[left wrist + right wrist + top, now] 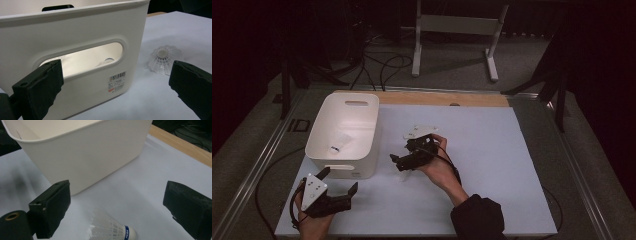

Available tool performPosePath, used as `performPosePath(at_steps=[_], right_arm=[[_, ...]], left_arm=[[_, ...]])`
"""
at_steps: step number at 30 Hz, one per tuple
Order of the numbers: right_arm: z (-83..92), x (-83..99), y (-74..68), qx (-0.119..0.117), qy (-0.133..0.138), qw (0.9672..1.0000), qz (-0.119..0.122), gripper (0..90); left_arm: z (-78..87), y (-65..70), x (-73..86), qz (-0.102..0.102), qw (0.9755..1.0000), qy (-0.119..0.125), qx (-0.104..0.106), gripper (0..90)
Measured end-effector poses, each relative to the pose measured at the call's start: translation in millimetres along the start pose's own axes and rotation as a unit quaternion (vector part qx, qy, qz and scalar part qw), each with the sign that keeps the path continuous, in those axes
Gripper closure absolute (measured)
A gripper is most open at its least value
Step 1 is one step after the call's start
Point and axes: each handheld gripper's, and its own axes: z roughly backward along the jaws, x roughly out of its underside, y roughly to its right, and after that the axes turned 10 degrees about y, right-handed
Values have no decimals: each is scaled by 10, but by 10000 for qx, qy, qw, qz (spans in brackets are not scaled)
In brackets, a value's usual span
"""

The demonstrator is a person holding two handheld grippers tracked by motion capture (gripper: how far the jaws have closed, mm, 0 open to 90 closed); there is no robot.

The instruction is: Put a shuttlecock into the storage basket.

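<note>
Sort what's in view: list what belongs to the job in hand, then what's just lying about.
In the job:
- shuttlecock on the table, between the open jaws of the right gripper
- white bin, with another shuttlecock already inside
- left gripper, open beside the bin

Lying about:
- white stand on the floor
- floor cables

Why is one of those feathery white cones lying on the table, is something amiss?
Nothing looks damaged or spilled. One shuttlecock lies on its side beside the white bin, between the open right tongs; another already lies inside.
</note>
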Motion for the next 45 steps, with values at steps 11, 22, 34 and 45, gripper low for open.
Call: performPosePath(at_steps=[11,22,34,45], right_arm=[[5,101,41,37,-112,9999,-69,75],[-34,196,18,45,-291,9996,-24,74],[-110,293,-35,74,-404,9992,31,75],[-151,373,-52,109,-441,9990,-25,75]], left_arm=[[-2,1,1,2,10000,14,-7,1],[-1,1,2,4,10000,16,-10,1],[1,-1,1,8,10000,27,-10,1],[1,1,1,14,10000,33,-15,1]])
